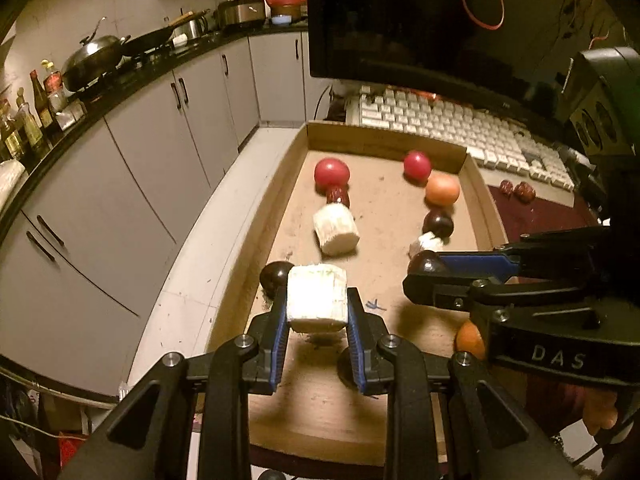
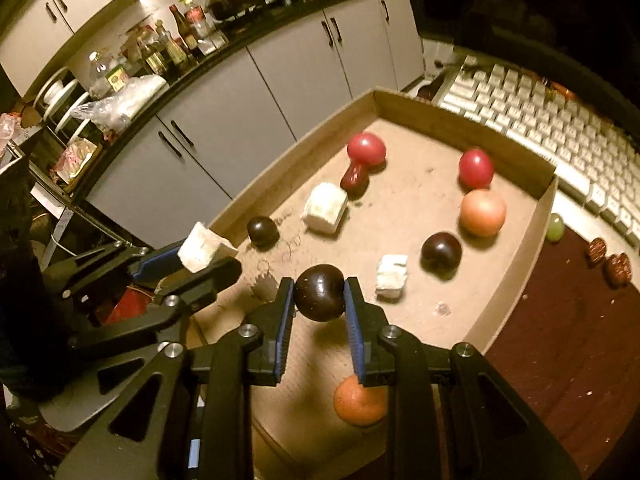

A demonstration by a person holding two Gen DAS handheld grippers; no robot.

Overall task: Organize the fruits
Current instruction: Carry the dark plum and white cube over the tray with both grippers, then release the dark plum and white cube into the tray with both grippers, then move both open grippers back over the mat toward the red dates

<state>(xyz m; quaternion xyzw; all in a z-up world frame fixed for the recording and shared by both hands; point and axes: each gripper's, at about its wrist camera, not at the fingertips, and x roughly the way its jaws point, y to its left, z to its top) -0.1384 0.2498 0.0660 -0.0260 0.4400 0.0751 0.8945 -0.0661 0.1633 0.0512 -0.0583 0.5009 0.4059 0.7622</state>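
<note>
Left claw point(image 1: 317, 322) grips white chunk point(image 1: 317, 298); right claw point(image 2: 319, 312) grips dark plum point(image 2: 320, 293). Tray point(image 2: 508, 288): two red fruits.

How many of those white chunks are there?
3: one white chunk held in the left gripper, a large one lying mid-tray beside a red date, a small one near a dark plum.

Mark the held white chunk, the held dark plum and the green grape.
white chunk point(image 1: 317, 297), left wrist view, front face.
dark plum point(image 2: 320, 293), right wrist view, glossy front.
green grape point(image 2: 555, 227), right wrist view, centre.
</note>
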